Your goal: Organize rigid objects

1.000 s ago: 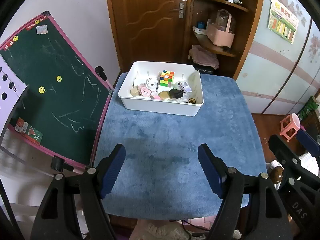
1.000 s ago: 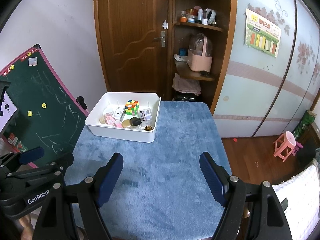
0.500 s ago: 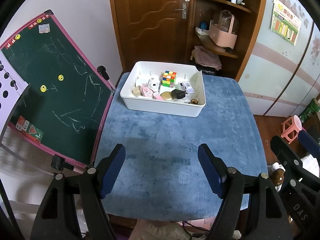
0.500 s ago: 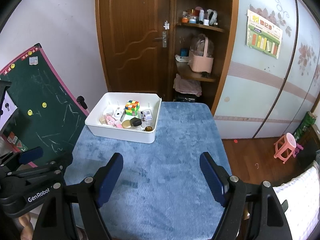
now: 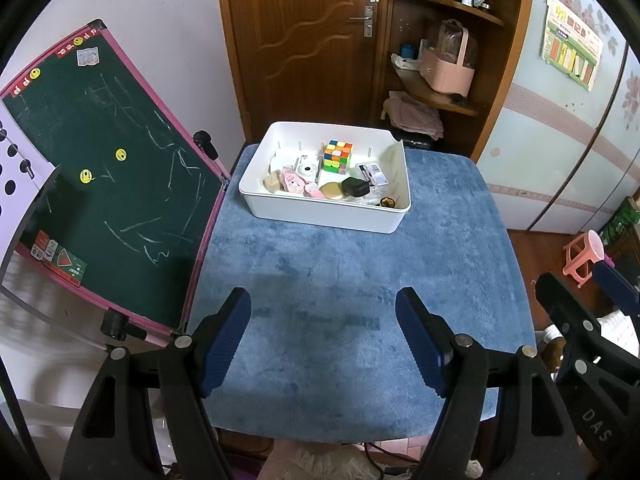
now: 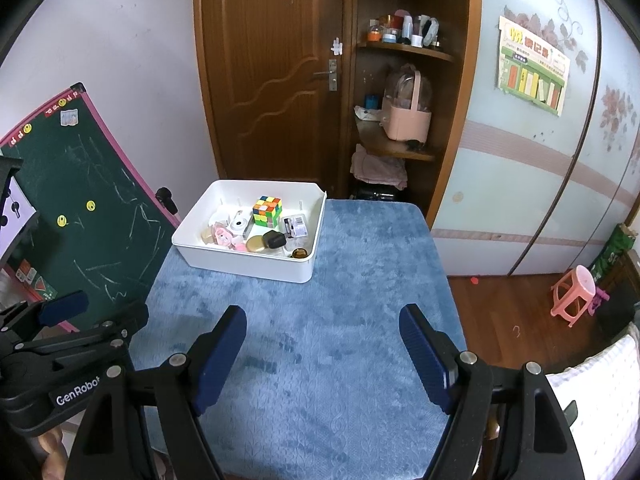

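A white bin (image 5: 320,212) (image 6: 244,266) sits at the far side of a blue-covered table (image 5: 352,272) (image 6: 340,320). It holds a colourful puzzle cube (image 5: 338,156) (image 6: 267,210), a small white camera (image 5: 307,168), a black case (image 5: 355,187), a gold round tin (image 5: 331,191) and several other small items. My left gripper (image 5: 323,312) is open and empty above the table's near side. My right gripper (image 6: 322,330) is open and empty, also above the near side. The left gripper also shows at the left in the right wrist view (image 6: 64,308).
A green chalkboard with a pink frame (image 5: 100,176) leans at the table's left edge. A brown door (image 5: 304,40) and wooden corner shelves (image 5: 440,92) stand behind the table. A pink stool (image 6: 572,296) stands on the floor at right.
Both cameras have risen and pulled back slightly, so the bin sits a little lower in view. Both grippers stay open and empty.
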`<state>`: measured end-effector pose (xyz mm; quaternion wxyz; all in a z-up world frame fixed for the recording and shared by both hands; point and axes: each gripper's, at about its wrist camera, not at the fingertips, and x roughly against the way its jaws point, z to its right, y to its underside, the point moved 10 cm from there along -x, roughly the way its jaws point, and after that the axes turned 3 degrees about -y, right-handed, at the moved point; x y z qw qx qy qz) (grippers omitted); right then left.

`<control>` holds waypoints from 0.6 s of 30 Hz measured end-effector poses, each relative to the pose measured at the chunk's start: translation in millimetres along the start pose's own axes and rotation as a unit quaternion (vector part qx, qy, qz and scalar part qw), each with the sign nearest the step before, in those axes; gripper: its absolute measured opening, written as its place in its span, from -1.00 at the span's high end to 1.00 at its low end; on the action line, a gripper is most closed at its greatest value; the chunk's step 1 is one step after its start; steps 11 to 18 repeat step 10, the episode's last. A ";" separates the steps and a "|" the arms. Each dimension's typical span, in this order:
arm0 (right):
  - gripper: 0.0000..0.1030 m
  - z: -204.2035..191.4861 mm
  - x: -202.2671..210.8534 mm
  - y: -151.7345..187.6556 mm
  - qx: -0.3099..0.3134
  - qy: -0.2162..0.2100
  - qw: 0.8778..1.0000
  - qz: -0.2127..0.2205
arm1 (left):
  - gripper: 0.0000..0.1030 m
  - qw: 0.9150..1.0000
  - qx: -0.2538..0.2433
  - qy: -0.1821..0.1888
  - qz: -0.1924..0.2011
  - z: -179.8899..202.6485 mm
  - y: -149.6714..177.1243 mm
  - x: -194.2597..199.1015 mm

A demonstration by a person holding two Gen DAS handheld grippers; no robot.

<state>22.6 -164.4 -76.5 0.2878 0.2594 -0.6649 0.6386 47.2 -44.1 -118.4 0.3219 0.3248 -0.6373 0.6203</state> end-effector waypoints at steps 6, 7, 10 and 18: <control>-0.54 1.9 0.0 -0.6 0.001 -0.001 1.000 0.000 | -0.51 1.000 0.006 0.000 -0.005 -0.5 1.2 -2.8; -0.54 1.8 0.1 -0.7 0.001 -0.001 1.000 0.000 | -0.51 1.000 0.006 0.000 -0.006 -0.6 1.3 -3.2; -0.54 2.0 0.0 -0.5 0.001 -0.001 1.000 0.000 | -0.51 1.000 0.007 -0.001 -0.006 0.1 1.1 -4.0; -0.54 2.0 0.0 -0.5 0.001 -0.001 1.000 0.000 | -0.51 1.000 0.007 -0.001 -0.006 0.1 1.1 -4.0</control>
